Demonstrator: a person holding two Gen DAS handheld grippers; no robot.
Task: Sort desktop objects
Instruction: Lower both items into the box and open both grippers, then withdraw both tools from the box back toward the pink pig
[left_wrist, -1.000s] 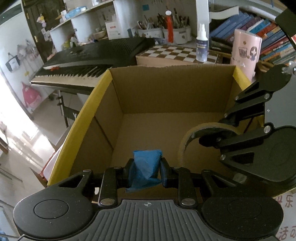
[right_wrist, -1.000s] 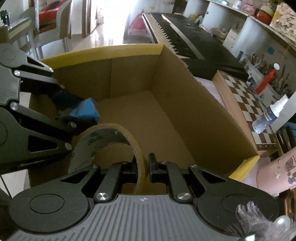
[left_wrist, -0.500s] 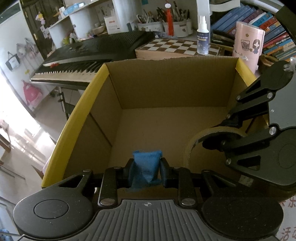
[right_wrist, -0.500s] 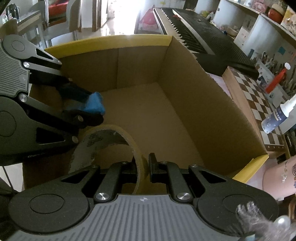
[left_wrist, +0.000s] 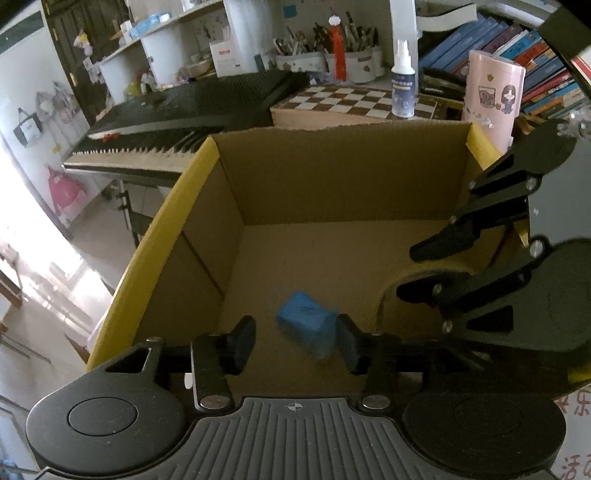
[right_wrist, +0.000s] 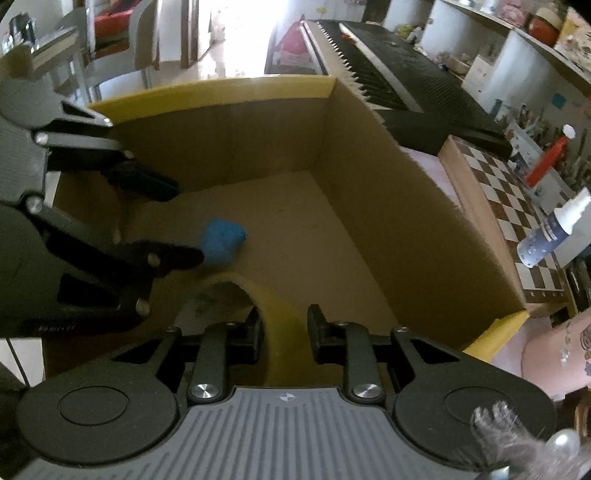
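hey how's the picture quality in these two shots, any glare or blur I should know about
Left wrist view: blue object motion-smeared, window glare at left edge, fisheye bends the cardboard box rim. Right wrist view: doorway blown out up top, tape roll soft.

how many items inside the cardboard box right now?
2. A blue block between the opening jaws of the left gripper, apparently dropping free, and a tape roll between the opening jaws of the right gripper. The cardboard box's near corners are hidden.
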